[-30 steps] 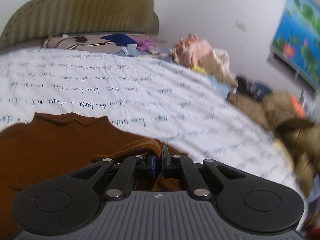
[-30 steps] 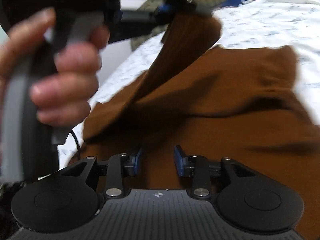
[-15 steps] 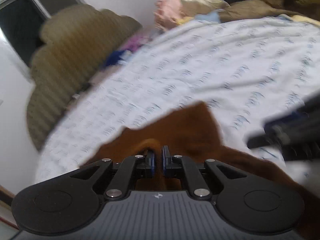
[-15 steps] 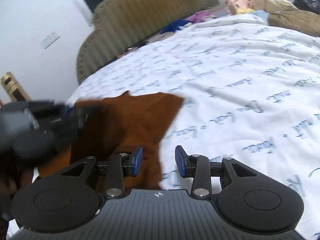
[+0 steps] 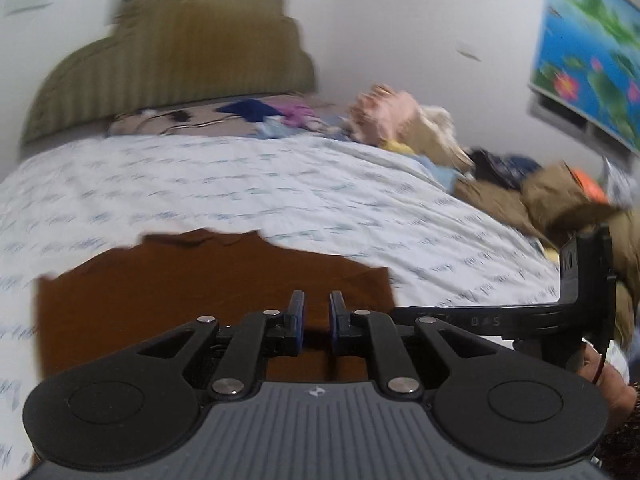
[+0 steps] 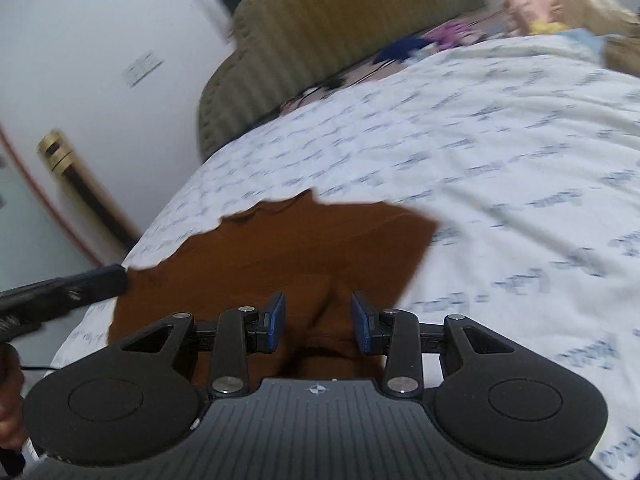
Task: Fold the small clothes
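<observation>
Two tools are under my control, both low over a bed point(image 5: 280, 196) covered in a white sheet with blue script. On my left, the left tool point(image 5: 316, 316) has its jaws just beginning to part, a narrow gap showing between the blue pads, and nothing sits between them; the brown garment point(image 5: 208, 280) lies flat on the sheet directly beneath and ahead of it. Moving right, the right tool point(image 6: 318, 320) stands partly open over the same brown garment point(image 6: 296, 248), a raised fold of the cloth lying below the gap; I cannot see the pads pressing on it. Far along the bed, a heap of mixed clothes point(image 5: 404, 120) sits near the wall, right of an olive ribbed headboard point(image 5: 176, 52). Much of both views is motion-blurred.
</observation>
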A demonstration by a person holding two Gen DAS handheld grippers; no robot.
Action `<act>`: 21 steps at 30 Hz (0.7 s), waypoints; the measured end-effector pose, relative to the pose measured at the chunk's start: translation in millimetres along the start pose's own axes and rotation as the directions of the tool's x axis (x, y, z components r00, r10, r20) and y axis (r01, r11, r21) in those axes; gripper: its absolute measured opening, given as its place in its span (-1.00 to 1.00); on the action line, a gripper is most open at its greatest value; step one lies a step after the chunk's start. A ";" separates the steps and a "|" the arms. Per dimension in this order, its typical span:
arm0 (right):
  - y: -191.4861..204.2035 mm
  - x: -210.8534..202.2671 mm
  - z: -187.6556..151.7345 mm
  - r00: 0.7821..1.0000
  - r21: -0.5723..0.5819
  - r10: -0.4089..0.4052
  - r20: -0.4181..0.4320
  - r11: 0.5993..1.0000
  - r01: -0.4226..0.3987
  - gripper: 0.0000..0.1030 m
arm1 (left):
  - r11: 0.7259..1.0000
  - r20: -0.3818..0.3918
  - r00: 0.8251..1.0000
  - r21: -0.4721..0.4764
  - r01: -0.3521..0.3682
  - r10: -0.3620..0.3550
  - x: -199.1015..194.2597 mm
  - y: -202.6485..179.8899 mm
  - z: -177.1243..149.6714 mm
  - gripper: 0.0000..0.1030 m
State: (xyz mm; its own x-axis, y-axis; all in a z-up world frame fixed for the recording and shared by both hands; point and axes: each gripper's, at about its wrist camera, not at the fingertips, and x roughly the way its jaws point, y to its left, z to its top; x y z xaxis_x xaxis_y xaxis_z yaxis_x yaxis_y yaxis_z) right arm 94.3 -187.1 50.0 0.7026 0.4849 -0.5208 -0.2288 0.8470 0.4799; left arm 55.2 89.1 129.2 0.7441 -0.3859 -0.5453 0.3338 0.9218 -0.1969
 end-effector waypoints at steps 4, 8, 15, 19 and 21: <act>31.3 27.0 3.3 0.998 -0.171 -0.032 -0.050 0.985 0.023 -0.24 | 0.981 -0.066 0.981 -0.056 -0.186 0.182 -3.7 42.1 -21.6 -0.46; 73.2 59.3 -3.4 0.981 -0.451 -0.179 -0.072 0.883 0.128 -0.24 | 0.968 -0.092 0.970 -0.090 -0.233 0.225 2.9 75.2 -42.5 -0.46; 93.9 80.9 -10.8 0.962 -0.560 -0.257 -0.093 0.812 0.163 -0.32 | 0.927 -0.109 0.986 -0.341 -0.157 0.127 1.7 128.8 -63.1 -0.46; 96.3 63.4 -15.0 0.980 -0.543 -0.181 -0.078 0.832 0.111 0.17 | 0.920 -0.059 0.994 -0.377 -0.105 0.090 -25.1 131.2 -74.1 -0.40; 99.1 62.8 -19.6 0.979 -0.575 -0.196 -0.056 0.808 0.129 0.18 | 0.918 -0.072 0.992 -0.376 -0.125 0.106 -26.9 126.4 -78.0 -0.34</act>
State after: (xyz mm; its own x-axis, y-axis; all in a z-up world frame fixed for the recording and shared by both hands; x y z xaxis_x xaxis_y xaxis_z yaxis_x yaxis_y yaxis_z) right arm 102.5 -68.5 51.0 0.6949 0.3206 -0.6437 -0.4813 0.8724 -0.0851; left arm 32.2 218.8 55.4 0.7320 -0.2823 -0.6200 -0.0042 0.9082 -0.4185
